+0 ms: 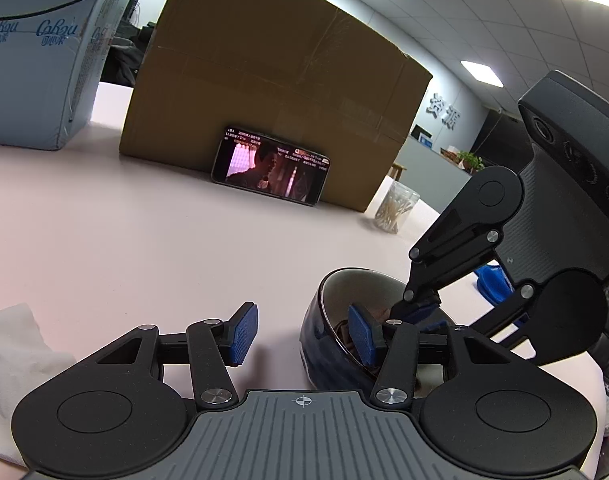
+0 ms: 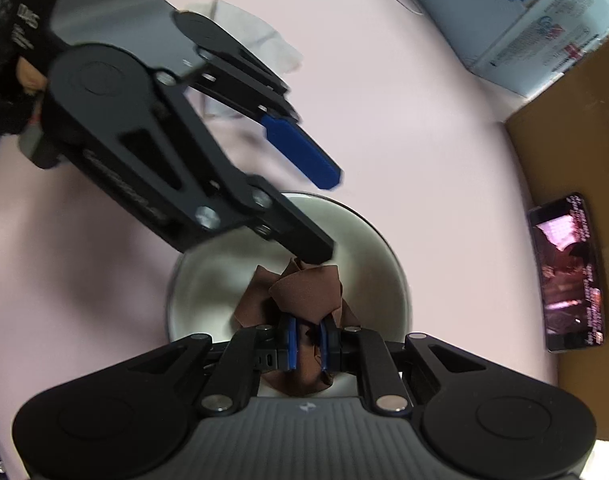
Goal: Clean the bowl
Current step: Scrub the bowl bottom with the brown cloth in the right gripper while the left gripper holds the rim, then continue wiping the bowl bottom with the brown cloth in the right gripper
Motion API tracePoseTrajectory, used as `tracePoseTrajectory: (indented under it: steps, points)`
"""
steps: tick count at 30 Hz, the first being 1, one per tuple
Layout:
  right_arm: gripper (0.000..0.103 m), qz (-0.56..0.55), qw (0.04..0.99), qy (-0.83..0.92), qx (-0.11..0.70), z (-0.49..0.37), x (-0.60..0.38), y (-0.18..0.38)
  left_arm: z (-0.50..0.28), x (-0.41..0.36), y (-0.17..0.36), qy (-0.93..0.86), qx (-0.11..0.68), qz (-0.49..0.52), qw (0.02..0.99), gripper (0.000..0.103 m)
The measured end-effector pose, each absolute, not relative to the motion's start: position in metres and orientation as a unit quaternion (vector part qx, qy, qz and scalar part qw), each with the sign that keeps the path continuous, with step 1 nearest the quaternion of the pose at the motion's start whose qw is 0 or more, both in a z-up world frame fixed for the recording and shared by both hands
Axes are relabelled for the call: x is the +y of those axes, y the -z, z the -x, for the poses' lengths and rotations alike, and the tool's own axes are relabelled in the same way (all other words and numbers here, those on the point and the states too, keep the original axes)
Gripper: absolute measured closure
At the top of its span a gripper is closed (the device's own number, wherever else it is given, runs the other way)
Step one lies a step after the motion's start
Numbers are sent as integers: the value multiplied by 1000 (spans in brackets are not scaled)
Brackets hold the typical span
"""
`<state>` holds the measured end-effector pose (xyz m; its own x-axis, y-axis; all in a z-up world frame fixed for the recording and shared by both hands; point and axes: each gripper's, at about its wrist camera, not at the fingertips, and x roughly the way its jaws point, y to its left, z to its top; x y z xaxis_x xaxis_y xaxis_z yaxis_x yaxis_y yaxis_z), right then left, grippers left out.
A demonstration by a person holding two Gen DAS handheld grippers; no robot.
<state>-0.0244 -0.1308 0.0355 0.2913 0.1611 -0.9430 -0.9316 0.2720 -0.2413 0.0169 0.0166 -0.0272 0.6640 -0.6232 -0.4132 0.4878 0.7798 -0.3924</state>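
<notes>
1. Right gripper (image 2: 307, 344): jaws nearly together, pinching a brown cloth (image 2: 304, 292); the bunched cloth spills out ahead of the pads and down onto the bowl floor.
2. Left gripper (image 1: 304, 334): jaws part-open and straddling the bowl wall, its own right pad (image 1: 361, 334) inside the rim and its left pad (image 1: 244, 332) outside. Whether either pad presses the wall is hard to tell; reads as a loose brace.
3. Bowl (image 2: 208, 280): dark blue outside, pale inside, sitting on the pink table (image 1: 104, 220), directly under the right gripper and at the left gripper's front right.
4. Key relation: cloth is already in the bowl, straight below the right fingertips, so the next wipe probably needs only a sweep along the inner wall, no reach. Right hand is the working one.
5. Pose: right gripper points steeply down into the bowl; left comes in low and shallow from the side.
6. Risk, my guess: a loose brace lets the bowl slide.
7. White tissue (image 1: 16, 340) lies at the left gripper's left, well apart from the bowl.
</notes>
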Motion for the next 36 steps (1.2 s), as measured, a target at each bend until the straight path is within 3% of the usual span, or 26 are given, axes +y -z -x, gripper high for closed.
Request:
tracePoseTrajectory:
  steps: [36]
  points:
    - [89,452,677,-389,431,-33,-114,-16,-13,17,26,309,270,124,904,54]
